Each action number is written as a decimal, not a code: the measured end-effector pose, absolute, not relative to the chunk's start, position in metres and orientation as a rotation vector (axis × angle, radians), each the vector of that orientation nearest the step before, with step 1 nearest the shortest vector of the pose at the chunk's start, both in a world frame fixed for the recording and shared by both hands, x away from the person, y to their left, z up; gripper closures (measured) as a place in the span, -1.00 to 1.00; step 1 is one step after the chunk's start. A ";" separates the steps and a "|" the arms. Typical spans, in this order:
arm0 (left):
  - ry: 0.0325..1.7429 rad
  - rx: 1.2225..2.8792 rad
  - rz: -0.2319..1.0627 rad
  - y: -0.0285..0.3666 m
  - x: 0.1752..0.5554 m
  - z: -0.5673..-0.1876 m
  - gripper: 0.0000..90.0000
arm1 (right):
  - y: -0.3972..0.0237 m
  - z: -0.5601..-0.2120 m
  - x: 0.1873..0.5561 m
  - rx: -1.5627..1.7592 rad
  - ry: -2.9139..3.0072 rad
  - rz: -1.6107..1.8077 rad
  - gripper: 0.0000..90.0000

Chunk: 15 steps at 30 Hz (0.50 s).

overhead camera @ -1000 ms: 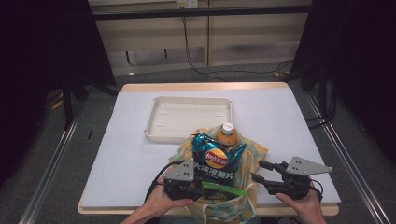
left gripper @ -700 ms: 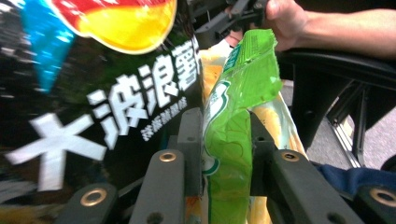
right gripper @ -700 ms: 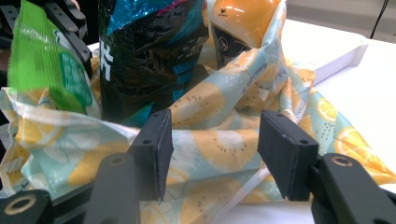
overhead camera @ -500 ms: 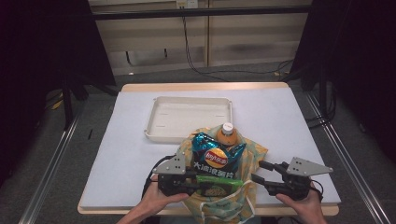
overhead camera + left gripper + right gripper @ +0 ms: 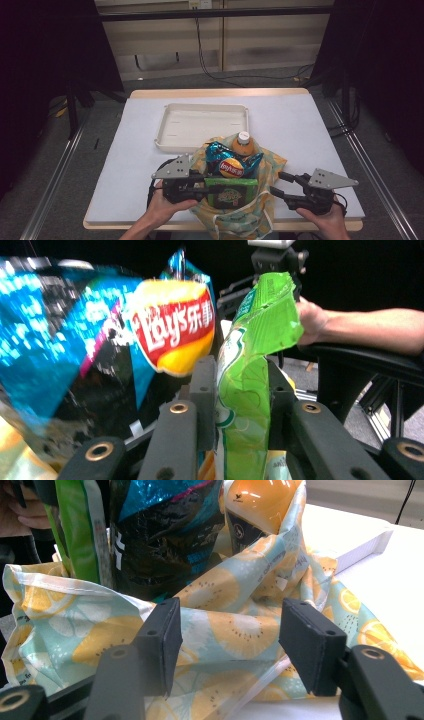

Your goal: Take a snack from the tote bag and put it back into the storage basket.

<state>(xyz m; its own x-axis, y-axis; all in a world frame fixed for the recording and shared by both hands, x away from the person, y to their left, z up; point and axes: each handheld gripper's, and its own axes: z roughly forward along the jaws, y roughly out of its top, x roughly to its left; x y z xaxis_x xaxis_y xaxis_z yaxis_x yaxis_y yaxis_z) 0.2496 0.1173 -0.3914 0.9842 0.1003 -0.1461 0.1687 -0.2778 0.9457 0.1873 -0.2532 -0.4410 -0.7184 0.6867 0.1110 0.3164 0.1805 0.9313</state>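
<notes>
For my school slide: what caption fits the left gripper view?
Left tongs pinch a green snack packet beside a blue chip bag.

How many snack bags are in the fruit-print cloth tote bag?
2: a green foil snack bag clamped in the left gripper at the front, a blue foil chip bag behind it. Others may be hidden inside.

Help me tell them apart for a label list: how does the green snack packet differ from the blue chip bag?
The green snack packet is bright green and slim; the blue chip bag is shiny blue and black with a red and yellow logo, and bulkier. The green snack packet is clamped in the left gripper; no gripper holds the blue chip bag. In the high view the packet sits nearer the person. Both stand in the fruit-print cloth bag.
</notes>
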 end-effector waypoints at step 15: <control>0.220 1.817 -0.039 0.127 0.258 -0.367 0.63 | -0.257 -0.437 0.184 0.970 2.056 1.610 -0.47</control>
